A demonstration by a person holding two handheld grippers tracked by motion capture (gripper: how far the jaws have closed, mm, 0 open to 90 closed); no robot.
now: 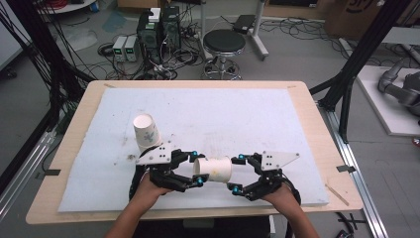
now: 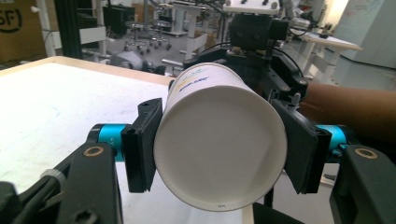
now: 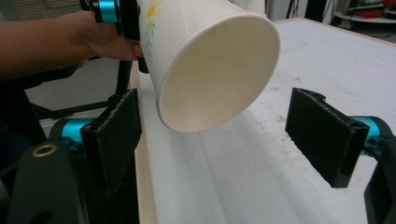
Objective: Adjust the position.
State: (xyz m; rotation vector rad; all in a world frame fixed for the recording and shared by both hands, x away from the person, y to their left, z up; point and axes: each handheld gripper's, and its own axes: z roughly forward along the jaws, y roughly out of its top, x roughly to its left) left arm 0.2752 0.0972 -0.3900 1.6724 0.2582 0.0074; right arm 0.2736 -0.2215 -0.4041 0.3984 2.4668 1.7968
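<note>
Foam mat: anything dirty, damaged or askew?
Mat has dark smudges near its left front. Second cup stands upside down behind the left gripper, which holds a cup sideways. No spill.

A pale wooden bench topped with a white foam sheet stands on a grey floor strewn with black cables. Beyond its far edge sit a black round stool on a chrome base, dark computer towers and small pale boxes. Black frame posts rise at both sides, and a cardboard box stands at the far right.
</note>
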